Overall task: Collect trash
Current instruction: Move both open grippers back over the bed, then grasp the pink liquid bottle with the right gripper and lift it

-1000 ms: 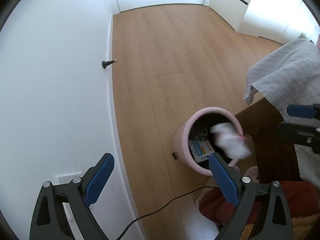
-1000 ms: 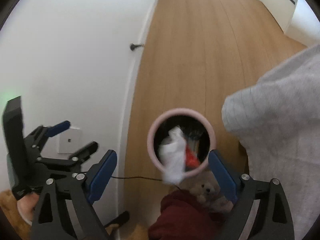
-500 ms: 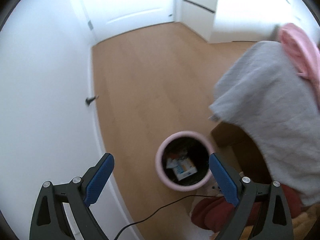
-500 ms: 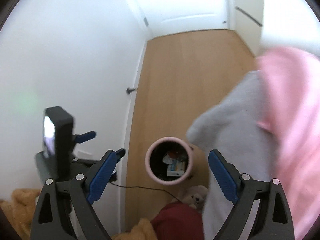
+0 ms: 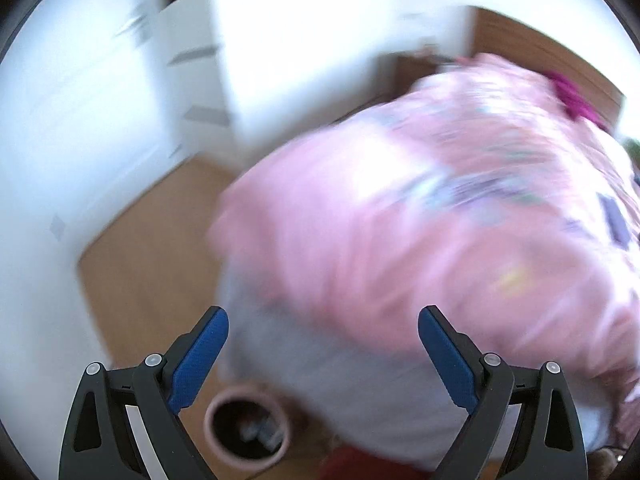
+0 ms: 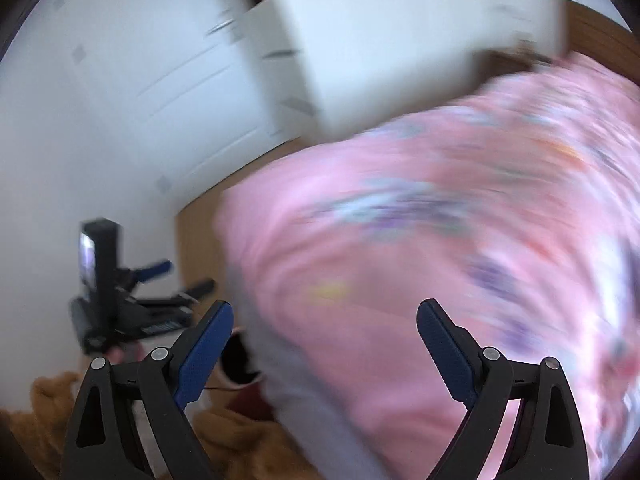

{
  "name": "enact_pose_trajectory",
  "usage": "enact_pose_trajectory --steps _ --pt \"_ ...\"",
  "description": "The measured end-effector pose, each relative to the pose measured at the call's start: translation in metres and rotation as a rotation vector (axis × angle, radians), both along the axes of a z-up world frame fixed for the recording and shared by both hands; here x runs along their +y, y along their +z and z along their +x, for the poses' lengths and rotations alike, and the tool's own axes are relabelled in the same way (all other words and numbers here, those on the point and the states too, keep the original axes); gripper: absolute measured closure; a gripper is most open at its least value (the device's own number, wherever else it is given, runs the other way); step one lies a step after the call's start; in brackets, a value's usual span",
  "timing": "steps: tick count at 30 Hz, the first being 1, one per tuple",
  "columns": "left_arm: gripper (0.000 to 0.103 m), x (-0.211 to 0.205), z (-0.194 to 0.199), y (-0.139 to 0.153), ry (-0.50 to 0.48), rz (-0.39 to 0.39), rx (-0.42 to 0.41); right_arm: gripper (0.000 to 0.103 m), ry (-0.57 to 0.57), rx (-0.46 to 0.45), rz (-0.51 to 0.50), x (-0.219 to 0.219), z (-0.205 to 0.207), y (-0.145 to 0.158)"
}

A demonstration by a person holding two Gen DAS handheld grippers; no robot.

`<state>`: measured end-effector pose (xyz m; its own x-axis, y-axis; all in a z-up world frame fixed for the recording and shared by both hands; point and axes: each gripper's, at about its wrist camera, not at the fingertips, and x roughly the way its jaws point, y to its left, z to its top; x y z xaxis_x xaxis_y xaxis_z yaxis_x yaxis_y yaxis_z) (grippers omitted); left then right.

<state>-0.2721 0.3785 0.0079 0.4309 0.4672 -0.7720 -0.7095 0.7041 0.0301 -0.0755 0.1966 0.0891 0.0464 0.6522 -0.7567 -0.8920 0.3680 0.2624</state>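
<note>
Swinging up from the pink bin (image 5: 246, 426), we held both the left gripper (image 5: 323, 354) and the right gripper (image 6: 325, 350) wide and empty; the bin had slid low beneath a blurred pink quilt (image 5: 440, 220).

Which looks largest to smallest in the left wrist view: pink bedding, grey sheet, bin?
1. Pink bedding, filling much of the frame.
2. Grey sheet.
3. Bin, smallest; it sits farther away, so true size is unsure.
</note>
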Motion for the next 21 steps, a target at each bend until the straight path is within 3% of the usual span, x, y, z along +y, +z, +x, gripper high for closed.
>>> enact_pose_trajectory --steps 5,9,12,17,21 --pt "0.001 -0.067 0.109 0.044 -0.292 0.049 -0.043 0.009 -0.251 0.043 -0.001 -0.102 0.071 -0.003" --pt "0.0 -0.12 0.177 0.048 -0.461 -0.012 -0.048 0.009 -0.446 0.066 -0.003 -0.18 0.122 -0.012" --pt "0.0 -0.157 0.218 0.041 -0.564 -0.048 -0.025 0.009 -0.533 0.1 0.006 -0.221 0.155 -0.018" --pt "0.0 -0.206 0.26 0.019 -0.659 -0.07 0.039 0.009 -0.516 0.197 -0.005 -0.216 0.21 -0.044" --pt "0.0 -0.216 0.277 0.007 -0.667 -0.089 0.086 0.009 -0.459 0.323 -0.014 -0.202 0.239 -0.078"
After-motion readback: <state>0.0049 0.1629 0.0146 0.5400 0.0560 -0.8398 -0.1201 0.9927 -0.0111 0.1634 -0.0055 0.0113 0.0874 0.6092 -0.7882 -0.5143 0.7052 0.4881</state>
